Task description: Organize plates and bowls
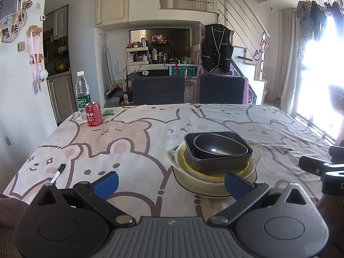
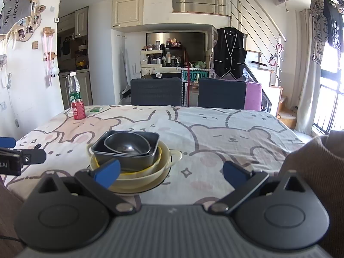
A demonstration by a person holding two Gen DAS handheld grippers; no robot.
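A stack of dishes stands on the table near its front edge. On top a dark oval bowl point(image 1: 219, 147) point(image 2: 127, 144) sits inside a dark square dish point(image 1: 217, 163) point(image 2: 126, 158). Below are a yellow bowl point(image 2: 159, 153), a cream bowl with side handles point(image 1: 172, 157) point(image 2: 175, 155) and a white plate point(image 1: 200, 191) point(image 2: 154, 183). My left gripper point(image 1: 172, 183) is open and empty, left of the stack. My right gripper point(image 2: 172, 173) is open and empty, right of the stack. Each gripper shows at the edge of the other's view.
A red drink can point(image 1: 93, 114) point(image 2: 78, 109), a water bottle point(image 1: 82, 91) point(image 2: 74, 89) and a small green packet point(image 1: 109, 112) stand at the far left. A marker pen point(image 1: 57, 173) lies at the front left. Two dark chairs point(image 1: 158, 90) stand behind the table.
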